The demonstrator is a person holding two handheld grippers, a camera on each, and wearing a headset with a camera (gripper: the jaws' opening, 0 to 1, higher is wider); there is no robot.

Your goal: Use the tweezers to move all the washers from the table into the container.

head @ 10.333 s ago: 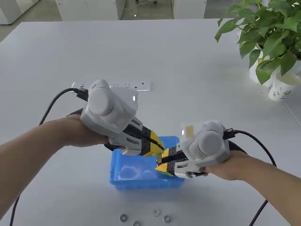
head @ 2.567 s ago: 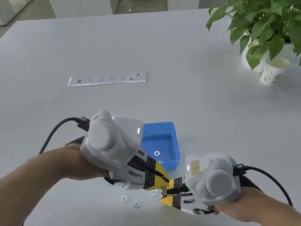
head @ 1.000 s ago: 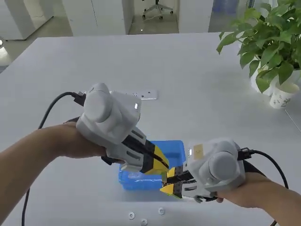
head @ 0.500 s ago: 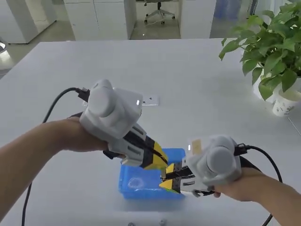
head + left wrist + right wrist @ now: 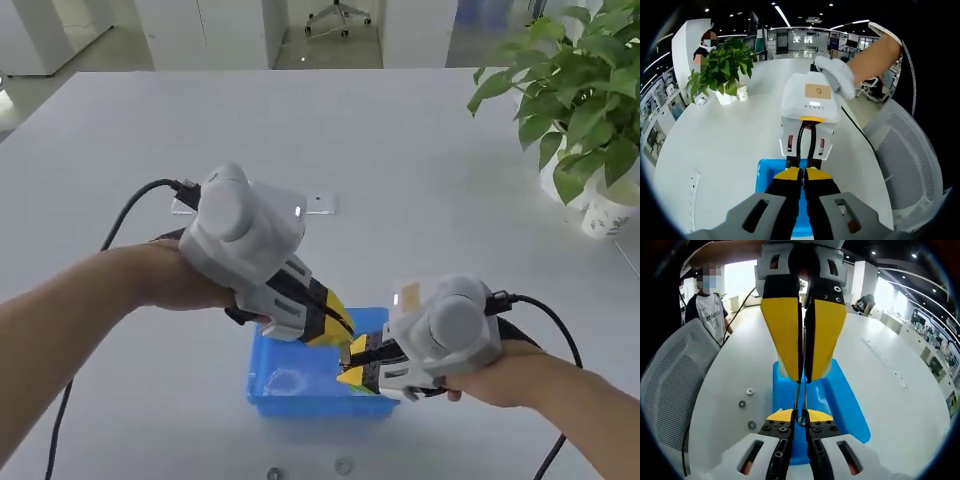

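Note:
My left gripper (image 5: 338, 328) reaches down from the left, shut on thin metal tweezers (image 5: 800, 392). My right gripper (image 5: 350, 372) meets it from the right, its yellow tips shut on the tweezers' lower end. Both sit over the blue container (image 5: 300, 402). In the right gripper view my own jaws (image 5: 800, 416) pinch the tweezers just above the container (image 5: 845, 410), and three washers (image 5: 742, 403) lie on the white table to its left. Two of the washers (image 5: 344, 466) show near the table's front edge. Whether the tweezers hold a washer I cannot tell. My left gripper (image 5: 802, 175) points at the right gripper's white body.
A white power strip (image 5: 318, 203) lies behind the grippers. A potted plant (image 5: 580, 80) and a paper cup (image 5: 608, 215) stand at the far right. A grey mesh chair (image 5: 670, 400) is beside the table, and a person (image 5: 710, 310) stands further back.
About 2.6 s ago both grippers were low over the loose washers in front of the container. They now hold the tweezers over the container. The head camera has shifted too.

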